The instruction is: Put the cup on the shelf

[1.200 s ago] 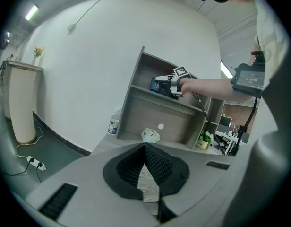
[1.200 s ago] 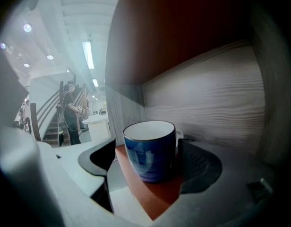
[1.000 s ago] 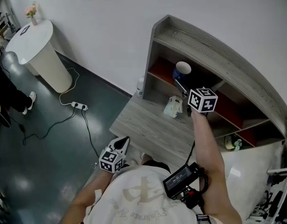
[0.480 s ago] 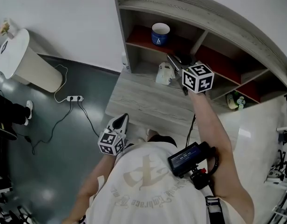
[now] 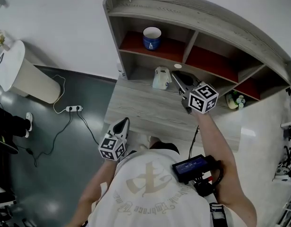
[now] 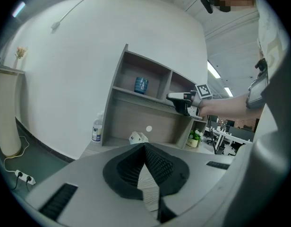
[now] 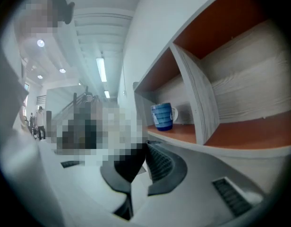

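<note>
Both pairs of jaws are clenched with nothing between them. The right gripper (image 5: 176, 76) points at the grey shelf unit (image 5: 192, 14), its tips in front of the lower opening. The blue cup (image 5: 151, 38) stands upright above those jaws and to their left, well apart from them. It sits in the upper left compartment, on the red floor. In the right gripper view the cup shows just above the closed tips, its handle turned toward the upright divider (image 7: 198, 103) beside it.

The left gripper (image 5: 124, 123) hangs low near the desk's (image 5: 145, 112) front edge, jaws aimed at the shelf unit. Ahead of its tips a small white object (image 6: 137, 137) rests on the desk. A clear bottle (image 6: 97, 128) stands off to their left — a small potted plant (image 6: 194, 139) to their right.
</note>
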### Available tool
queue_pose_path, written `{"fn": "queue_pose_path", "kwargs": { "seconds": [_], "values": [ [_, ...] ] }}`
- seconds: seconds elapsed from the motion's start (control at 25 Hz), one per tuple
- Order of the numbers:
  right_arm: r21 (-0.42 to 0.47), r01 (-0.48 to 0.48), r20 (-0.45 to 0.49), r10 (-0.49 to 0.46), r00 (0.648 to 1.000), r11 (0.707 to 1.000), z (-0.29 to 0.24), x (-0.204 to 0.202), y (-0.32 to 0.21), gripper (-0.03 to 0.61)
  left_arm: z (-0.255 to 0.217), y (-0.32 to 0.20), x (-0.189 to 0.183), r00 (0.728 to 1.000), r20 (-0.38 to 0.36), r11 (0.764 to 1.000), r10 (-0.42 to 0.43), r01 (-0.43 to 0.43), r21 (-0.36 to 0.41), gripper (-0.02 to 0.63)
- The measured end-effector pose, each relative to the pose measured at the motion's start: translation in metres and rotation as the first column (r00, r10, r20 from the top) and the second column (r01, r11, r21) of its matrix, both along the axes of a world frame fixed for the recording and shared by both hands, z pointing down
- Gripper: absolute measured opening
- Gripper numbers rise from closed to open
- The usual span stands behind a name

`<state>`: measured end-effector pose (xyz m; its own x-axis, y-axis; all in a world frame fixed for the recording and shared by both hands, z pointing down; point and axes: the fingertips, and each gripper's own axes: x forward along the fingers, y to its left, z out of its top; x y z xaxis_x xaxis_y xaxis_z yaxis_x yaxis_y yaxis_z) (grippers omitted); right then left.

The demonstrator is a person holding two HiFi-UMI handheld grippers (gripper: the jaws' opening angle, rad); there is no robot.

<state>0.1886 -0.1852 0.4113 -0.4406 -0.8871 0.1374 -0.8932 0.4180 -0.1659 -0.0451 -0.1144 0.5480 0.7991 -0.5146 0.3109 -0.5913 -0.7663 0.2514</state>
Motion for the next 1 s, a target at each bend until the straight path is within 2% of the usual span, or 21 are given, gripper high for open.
{"fn": "queue_pose_path", "kwargs": {
  "seconds": [0.2, 0.52, 1.0],
  "values": [
    [-0.025, 0.082, 0.004, -0.081, 0.997, 0.996, 0.026, -0.018, 0.034, 0.005, -0.007, -0.007, 0.002, 1.000, -0.007, 1.000, 0.002, -0.002, 0.008, 0.002],
    [-0.019, 0.113, 0.074, -0.112, 0.991, 0.993, 0.049, -0.034, 0.077, 0.003, -0.024, -0.010, 0.002, 1.000, -0.025, 1.000, 0.000, 0.000, 0.024, 0.002],
    [-0.066, 0.088, 0.129, -0.079, 0.988, 0.994, 0.082, -0.056, 0.117, 0.003, -0.026, 0.006, 0.002, 0.999, -0.045, 1.000, -0.013, 0.014, 0.011, 0.002]
  ]
}}
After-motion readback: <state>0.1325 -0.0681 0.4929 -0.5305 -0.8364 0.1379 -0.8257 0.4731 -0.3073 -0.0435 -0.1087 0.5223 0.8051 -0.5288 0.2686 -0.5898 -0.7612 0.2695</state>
